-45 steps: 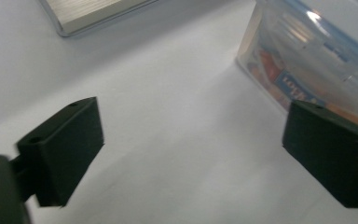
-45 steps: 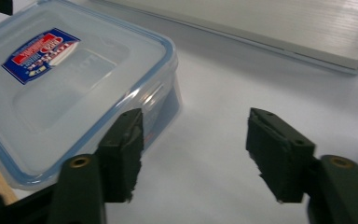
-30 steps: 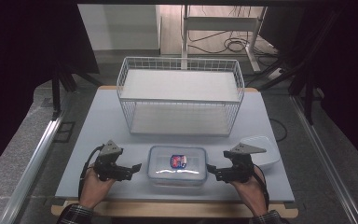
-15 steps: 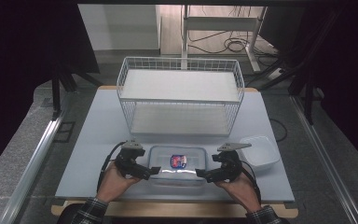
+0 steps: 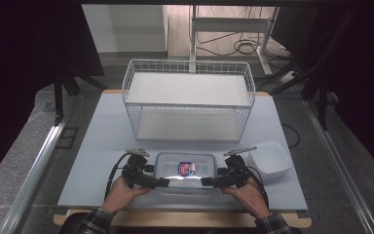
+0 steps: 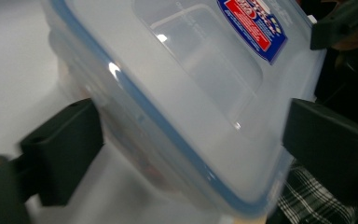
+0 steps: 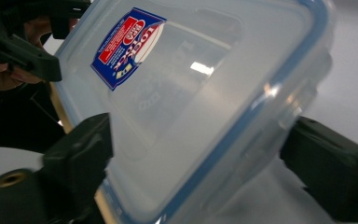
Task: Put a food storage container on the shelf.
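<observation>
Lab recording bay, black curtains (image 5: 29,58), floor cables (image 5: 233,46) (tangled), rigged table (image 5: 97,146)

Both forearms enter from the bottom edge in plaid sleeves. Left black two-jaw tool (image 5: 161,182) points inward toward the right; right black two-jaw tool (image 5: 205,182) mirrors it. Both have just been closing, jaws wide, straddling a container corner.

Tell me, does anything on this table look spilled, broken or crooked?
Nothing stands out. The lidded plastic box sits flat and square to the table edge, the wire basket stands upright, and the white bowl rests beside the box. No spills.
</observation>
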The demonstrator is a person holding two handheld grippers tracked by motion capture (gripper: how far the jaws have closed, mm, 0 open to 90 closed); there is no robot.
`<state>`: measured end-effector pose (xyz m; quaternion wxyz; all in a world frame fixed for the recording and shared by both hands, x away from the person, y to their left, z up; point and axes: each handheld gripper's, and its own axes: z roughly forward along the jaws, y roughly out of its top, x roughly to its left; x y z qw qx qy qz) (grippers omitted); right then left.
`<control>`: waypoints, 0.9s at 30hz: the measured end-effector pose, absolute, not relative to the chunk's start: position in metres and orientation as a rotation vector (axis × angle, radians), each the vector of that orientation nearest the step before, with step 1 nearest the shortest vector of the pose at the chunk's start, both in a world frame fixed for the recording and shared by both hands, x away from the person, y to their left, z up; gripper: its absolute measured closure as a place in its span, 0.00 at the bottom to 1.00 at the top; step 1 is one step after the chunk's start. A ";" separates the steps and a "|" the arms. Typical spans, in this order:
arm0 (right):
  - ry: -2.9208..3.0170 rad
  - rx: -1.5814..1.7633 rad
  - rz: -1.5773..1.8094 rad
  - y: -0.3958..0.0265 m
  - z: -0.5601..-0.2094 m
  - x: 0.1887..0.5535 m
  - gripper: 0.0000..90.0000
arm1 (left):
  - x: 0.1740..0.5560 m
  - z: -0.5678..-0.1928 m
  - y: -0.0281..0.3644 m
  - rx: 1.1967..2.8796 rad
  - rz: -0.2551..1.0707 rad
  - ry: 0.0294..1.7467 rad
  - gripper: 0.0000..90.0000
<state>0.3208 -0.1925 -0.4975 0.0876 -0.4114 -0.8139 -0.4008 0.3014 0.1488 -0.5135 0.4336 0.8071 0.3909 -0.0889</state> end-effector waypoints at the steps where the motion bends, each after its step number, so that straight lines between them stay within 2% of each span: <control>1: -2.424 -1.225 -1.194 -0.193 -0.497 0.321 0.14 | 0.301 -0.514 0.149 2.010 -0.221 0.974 0.10; 2: -2.413 -1.228 -1.194 -0.194 -0.497 0.320 0.17 | 0.298 -0.512 0.152 1.998 -0.219 0.974 0.10; 4: -2.394 -1.236 -1.201 -0.199 -0.492 0.316 0.27 | 0.292 -0.510 0.158 1.978 -0.206 0.972 0.23; 6: -2.373 -1.249 -1.219 -0.204 -0.489 0.313 0.35 | 0.286 -0.507 0.159 1.980 -0.183 0.968 0.27; 7: -2.373 -1.249 -1.219 -0.204 -0.489 0.313 0.35 | 0.286 -0.507 0.159 1.980 -0.183 0.968 0.31; 8: -2.362 -1.252 -1.229 -0.206 -0.488 0.312 0.38 | 0.282 -0.505 0.163 1.946 -0.183 0.981 0.31; 10: -2.347 -1.254 -1.272 -0.211 -0.484 0.304 0.47 | 0.277 -0.505 0.169 1.905 -0.188 0.983 0.44; 11: -2.347 -1.254 -1.272 -0.211 -0.484 0.304 0.47 | 0.277 -0.505 0.169 1.905 -0.188 0.983 0.46; 13: -2.306 -1.279 -1.301 -0.215 -0.483 0.302 0.53 | 0.275 -0.505 0.172 1.875 -0.187 0.989 0.52; 27: -2.349 -1.322 -1.425 -0.213 -0.474 0.294 0.55 | 0.274 -0.496 0.172 1.808 -0.110 1.017 0.57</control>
